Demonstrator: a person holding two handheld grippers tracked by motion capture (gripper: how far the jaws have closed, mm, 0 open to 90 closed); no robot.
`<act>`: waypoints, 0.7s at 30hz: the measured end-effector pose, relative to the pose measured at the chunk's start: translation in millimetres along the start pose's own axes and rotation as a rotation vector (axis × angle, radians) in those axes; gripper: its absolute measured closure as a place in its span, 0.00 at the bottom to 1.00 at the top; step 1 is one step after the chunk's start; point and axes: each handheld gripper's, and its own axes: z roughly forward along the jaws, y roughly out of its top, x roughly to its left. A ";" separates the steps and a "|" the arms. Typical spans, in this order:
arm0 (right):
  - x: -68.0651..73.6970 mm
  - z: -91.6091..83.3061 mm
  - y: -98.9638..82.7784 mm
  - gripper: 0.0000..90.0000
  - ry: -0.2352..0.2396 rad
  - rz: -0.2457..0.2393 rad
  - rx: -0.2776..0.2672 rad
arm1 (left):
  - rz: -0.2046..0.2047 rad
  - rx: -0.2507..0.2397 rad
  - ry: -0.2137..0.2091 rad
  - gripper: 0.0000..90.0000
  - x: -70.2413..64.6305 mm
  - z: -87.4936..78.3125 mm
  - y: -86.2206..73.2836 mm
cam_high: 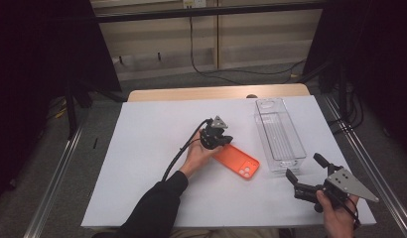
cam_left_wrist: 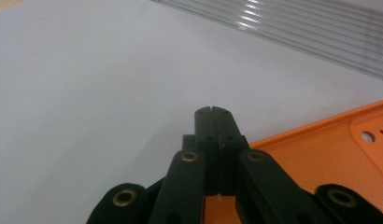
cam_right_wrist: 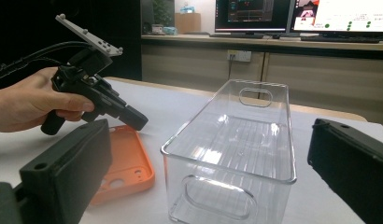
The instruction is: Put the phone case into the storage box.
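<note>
Left side of the worktop [cam_high: 142, 148], under its white sheet, lies bare. We hold the left gripper [cam_high: 222, 140] near the middle, tilted down. Its jaws are pressed together with nothing between them, tips at the near edge of the orange phone case [cam_high: 237, 160]. From the high view alone we cannot tell whether the tips touch that edge. The left gripper view settles more: closed tips over white sheet, the case's raised rim running just beside and under them, its camera cutout off to the right. We judge the closed tips are set low so as to nudge or lift the case by its rim, rather than pinch it.

The case lies flat, hollow side up, between the left gripper and the clear bin [cam_high: 279, 136], just beside the bin's near corner. The bin stands upright and empty, long side running away from us. It is likely the place for the case.

Far right, the right gripper [cam_high: 305, 171] hovers off the near end of the bin with jaws spread wide, holding nothing. We judge it is waiting. Its own view looks between its two jaws at the bin's handle slot and shows the left gripper side-on above the case, a tilt the high view flattens.
</note>
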 end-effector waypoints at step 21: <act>-0.4 -0.5 0.2 0.00 -0.004 -0.001 0.002 | 0.032 0.042 -0.019 1.00 -5.1 -18.4 -9.9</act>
